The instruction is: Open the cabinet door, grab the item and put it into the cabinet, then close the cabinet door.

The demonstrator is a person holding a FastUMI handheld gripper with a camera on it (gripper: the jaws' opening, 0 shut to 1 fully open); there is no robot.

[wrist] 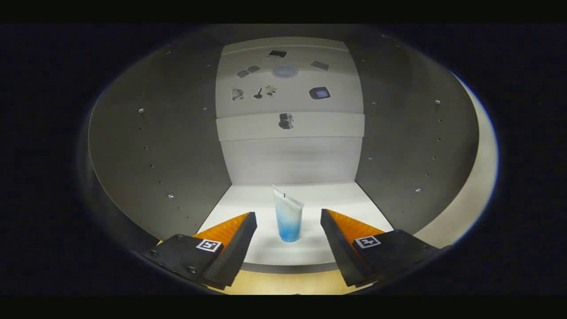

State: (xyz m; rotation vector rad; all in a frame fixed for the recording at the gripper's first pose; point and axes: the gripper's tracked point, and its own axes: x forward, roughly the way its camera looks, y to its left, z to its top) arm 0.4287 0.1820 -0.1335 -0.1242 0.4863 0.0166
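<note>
A white and blue tube [288, 215] stands upright on its cap on the white floor [330, 201] of the open cabinet, near the front lip. My gripper [288, 218] is open, and the tube stands between the two fingertips with a clear gap on each side. Neither finger [234, 241] touches it. Grey side walls [164, 146] of the cabinet rise on both sides, and the pale back panel [290, 157] lies beyond the tube.
The cabinet's front lip [288, 267] runs just under the fingers, with a wooden surface [283, 283] below it. A pale edge, perhaps the open door [480, 177], curves along the right side. Small fittings [286, 120] sit on the ceiling beyond the cabinet's top.
</note>
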